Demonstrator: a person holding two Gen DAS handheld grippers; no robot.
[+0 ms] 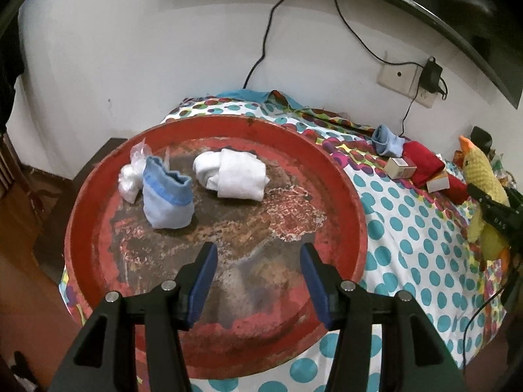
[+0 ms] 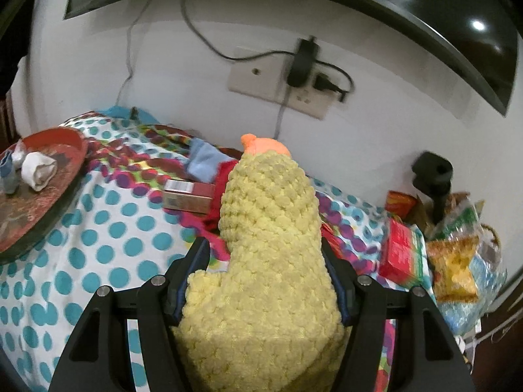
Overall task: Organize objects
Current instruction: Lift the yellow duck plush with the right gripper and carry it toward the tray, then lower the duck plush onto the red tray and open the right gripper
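The right gripper (image 2: 266,281) was clamped on a yellow plush duck (image 2: 264,261), held clear above the polka-dot cloth (image 2: 108,238) on the surface. The left gripper (image 1: 258,281) hung half open and empty over a worn red tray (image 1: 340,176) that held a light blue sock (image 1: 166,196), a white sock bundle (image 1: 235,173) and a small plastic bag (image 1: 130,179)

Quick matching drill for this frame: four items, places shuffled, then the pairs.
Items:
1. white rolled sock
2. yellow plush duck
3. small carton
4. left gripper

Places:
A. clamped in the right gripper
B. on the red tray
C. open, empty, over the tray's near side
D. on the dotted cloth, beside the red fabric

Pairs: 1-B, 2-A, 3-D, 4-C
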